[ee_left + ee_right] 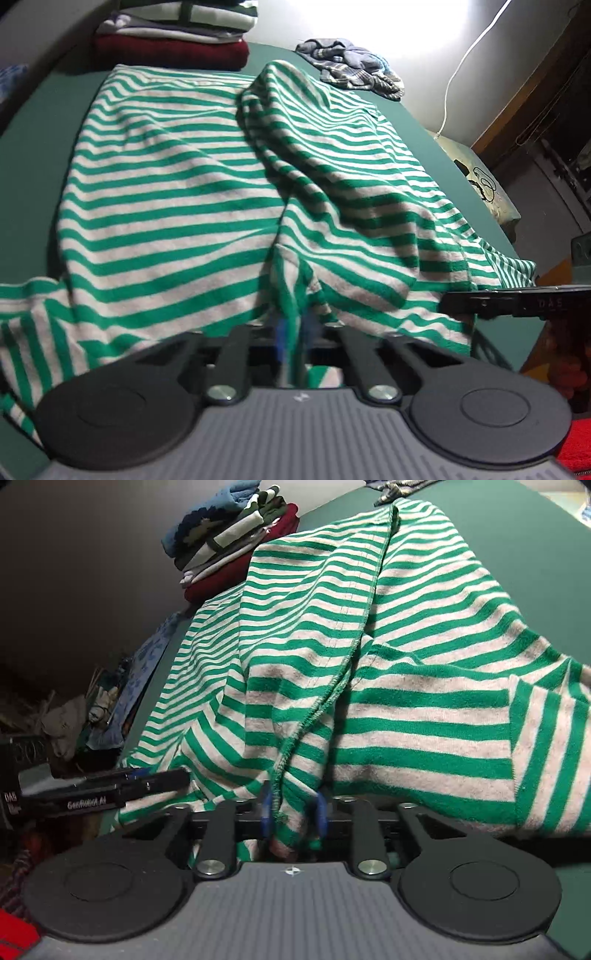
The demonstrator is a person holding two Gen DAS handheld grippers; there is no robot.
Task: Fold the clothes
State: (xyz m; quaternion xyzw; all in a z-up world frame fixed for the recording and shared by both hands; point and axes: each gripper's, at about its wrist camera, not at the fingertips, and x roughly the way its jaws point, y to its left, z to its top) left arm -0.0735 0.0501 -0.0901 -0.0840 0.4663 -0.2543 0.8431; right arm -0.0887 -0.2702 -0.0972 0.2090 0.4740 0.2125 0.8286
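Across the green table [44, 155], seen from my left wrist, the striped shirt [166, 192] lies spread wide, green and pale bands running sideways, with 1 part folded over on the right into a raised ridge down the middle. My left gripper [295, 332] is pinched tight on a bunched fold of that shirt at its near edge; the 2 blue pads are blurred, with cloth squeezed between them. My right gripper [517, 299] shows as a dark bar at the right edge, resting against the shirt's near hem. At the far left of the table sits a stack of folded clothes [173, 37], dark red at the bottom. A crumpled blue plaid garment [351, 70] lies at the far right, near a white cable [461, 70] hanging down the wall.

From my right wrist, the same striped shirt [406, 701] fills most of the frame, a stitched seam running down toward me. My right gripper [293, 812] clamps a thick gather of the cloth between its 2 blue pads. My left gripper [110, 786] lies at the left edge, its tip against the shirt. The stack of folded clothes [236, 542] stands beyond the shirt.
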